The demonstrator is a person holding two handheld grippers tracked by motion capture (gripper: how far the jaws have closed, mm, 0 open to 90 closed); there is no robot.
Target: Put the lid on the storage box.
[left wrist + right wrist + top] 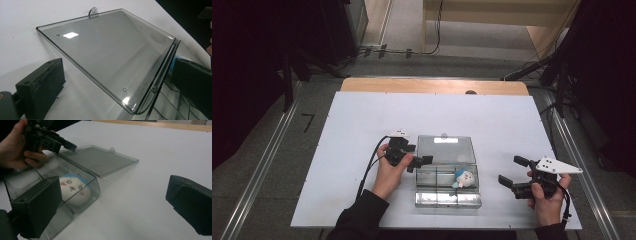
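A clear plastic box [447,199] lies at the middle of the white table, its hinged lid [446,148] folded open flat on the far side. A small white plush toy with a blue top [463,178] sits in the box's right compartment. My left gripper [419,155] is open at the box's left end by the hinge. In the left gripper view its jaws stand wide on either side of the lid [107,50]. My right gripper [510,170] is open and holds nothing, a short way right of the box. Its view faces the plush toy [75,187] and the left gripper [62,145].
The white table [362,115] has bare surface left, right and beyond the box, with a wooden strip [432,85] along its far edge. A black cable [367,170] trails from the left gripper toward the near edge. Dark equipment and floor cables stand beyond the table.
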